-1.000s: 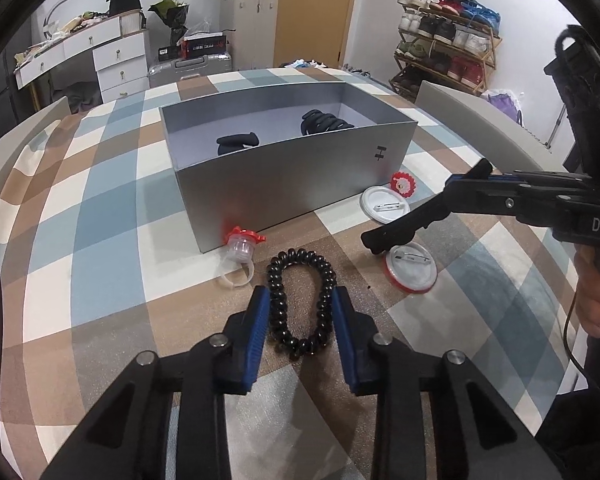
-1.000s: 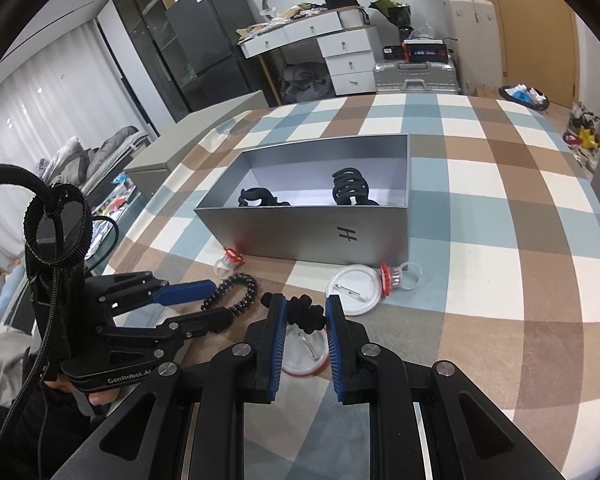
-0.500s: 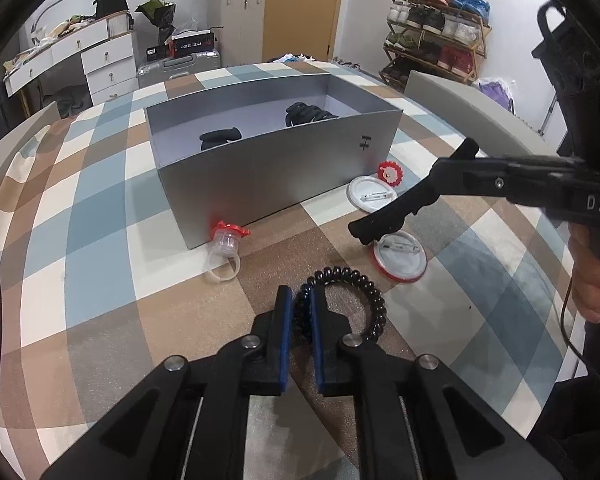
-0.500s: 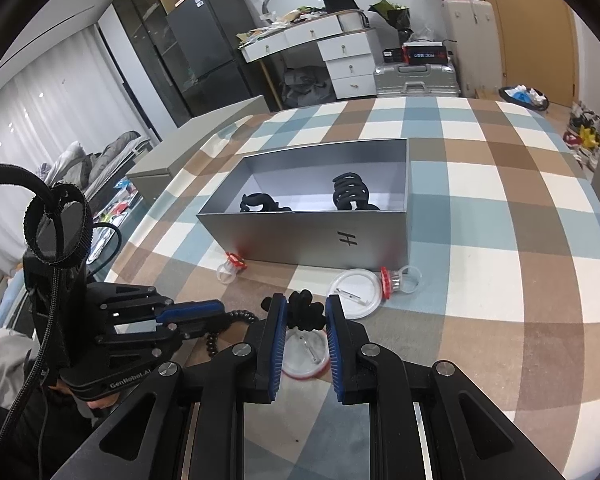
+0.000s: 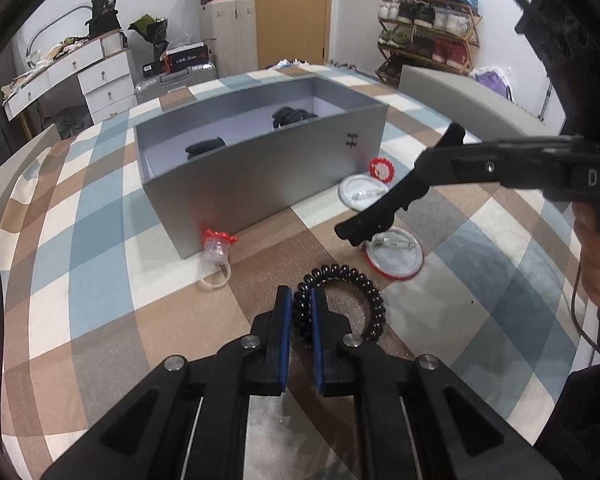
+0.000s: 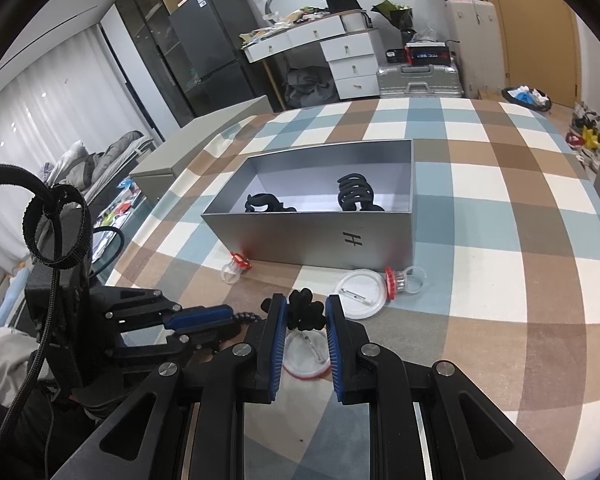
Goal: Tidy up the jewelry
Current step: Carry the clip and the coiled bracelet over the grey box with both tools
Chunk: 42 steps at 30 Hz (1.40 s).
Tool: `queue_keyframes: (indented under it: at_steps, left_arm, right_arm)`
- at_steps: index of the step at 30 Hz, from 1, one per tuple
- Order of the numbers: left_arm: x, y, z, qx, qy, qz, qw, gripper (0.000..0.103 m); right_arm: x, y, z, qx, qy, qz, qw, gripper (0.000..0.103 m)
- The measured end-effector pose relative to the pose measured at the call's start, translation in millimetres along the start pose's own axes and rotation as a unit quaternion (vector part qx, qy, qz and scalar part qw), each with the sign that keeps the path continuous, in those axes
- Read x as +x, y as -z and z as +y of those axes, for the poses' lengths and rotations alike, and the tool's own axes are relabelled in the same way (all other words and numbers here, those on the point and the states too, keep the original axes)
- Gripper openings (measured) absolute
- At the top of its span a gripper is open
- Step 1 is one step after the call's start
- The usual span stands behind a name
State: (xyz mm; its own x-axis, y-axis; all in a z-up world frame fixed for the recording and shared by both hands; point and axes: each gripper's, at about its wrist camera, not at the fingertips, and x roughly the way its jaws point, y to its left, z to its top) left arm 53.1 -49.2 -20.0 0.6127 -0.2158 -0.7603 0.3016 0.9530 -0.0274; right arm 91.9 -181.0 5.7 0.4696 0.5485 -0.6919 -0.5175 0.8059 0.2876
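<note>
Jewelry pieces are lying on a plaid-covered counter (image 5: pixel 100 264) in front of an open grey box (image 5: pixel 260 176). Left gripper (image 5: pixel 299 312) is clenching one side of a black spiral bracelet (image 5: pixel 356 280), its blue pads having just closed onto the coils, while the rest of the loop is resting on the cloth to the right of the jaws. Right gripper (image 6: pixel 306 316) is grasping a black claw hair clip (image 6: pixel 306 310) between its pads, holding it just above a red-rimmed round pin badge (image 6: pixel 306 356) lying face down with its clasp showing. A second, white-rimmed pin badge (image 6: pixel 356 290) is lying nearer the box, touching a red-topped clear toy ring (image 6: pixel 402 280) at the front right corner of the box. Another red-topped clear toy ring (image 5: pixel 216 256) is sitting at the opposite front corner, close against the box wall. Inside the box, two black hair clips are resting on the floor, one low and flat (image 6: pixel 266 204) toward the left, one taller and ribbed (image 6: pixel 356 192) toward the right. In the left wrist view the right gripper is reaching in from the right edge, with a person's hand (image 5: pixel 598 256) wrapping its handle. A white drawer desk (image 6: pixel 340 52), a silver suitcase (image 6: pixel 418 78) and a shoe rack (image 5: pixel 428 36) are standing in the room behind.
</note>
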Motion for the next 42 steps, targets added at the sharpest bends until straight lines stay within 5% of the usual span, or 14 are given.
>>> queue_keyframes:
  at_steps: [42]
  left_arm:
    - [-42.6, -30.0, 48.9, -0.105, -0.027, -0.137, 0.9847, 0.005]
  right_arm:
    - [-50.1, -16.6, -21.3, 0.100, -0.006, -0.143, 0.985, 0.018]
